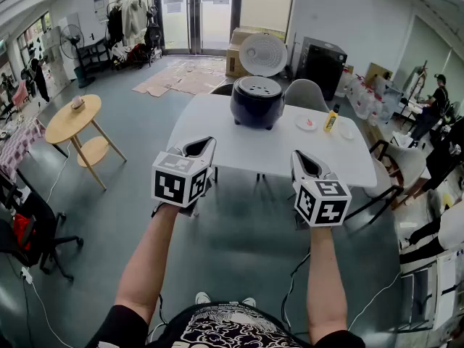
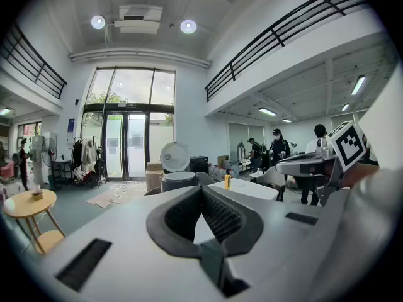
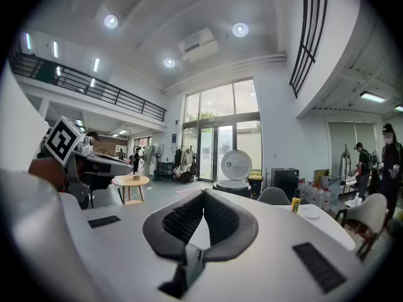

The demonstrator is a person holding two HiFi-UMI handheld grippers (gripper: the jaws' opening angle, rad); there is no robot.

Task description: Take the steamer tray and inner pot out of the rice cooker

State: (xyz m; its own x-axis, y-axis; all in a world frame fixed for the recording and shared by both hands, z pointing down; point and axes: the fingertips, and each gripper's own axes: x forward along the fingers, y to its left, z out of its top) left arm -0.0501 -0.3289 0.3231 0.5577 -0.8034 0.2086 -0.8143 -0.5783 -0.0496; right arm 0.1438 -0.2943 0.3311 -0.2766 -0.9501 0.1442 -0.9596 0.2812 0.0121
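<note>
The left gripper (image 1: 200,148) and right gripper (image 1: 305,164) are closed and empty, well short of the open rice cooker (image 1: 257,104) at twelve o'clock on the table (image 1: 217,145). Its steamer tray (image 1: 256,86) looks light and stiff, probably best pinched at the rim.

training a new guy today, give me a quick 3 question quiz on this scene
1. True or false: the rice cooker has its lid open.
2. In the head view, the yellow bottle stands on which side of the rice cooker? A) left B) right
3. Fill in: the left gripper and right gripper are both ___ and hold nothing.
Key: 1 true; 2 B; 3 shut
</note>
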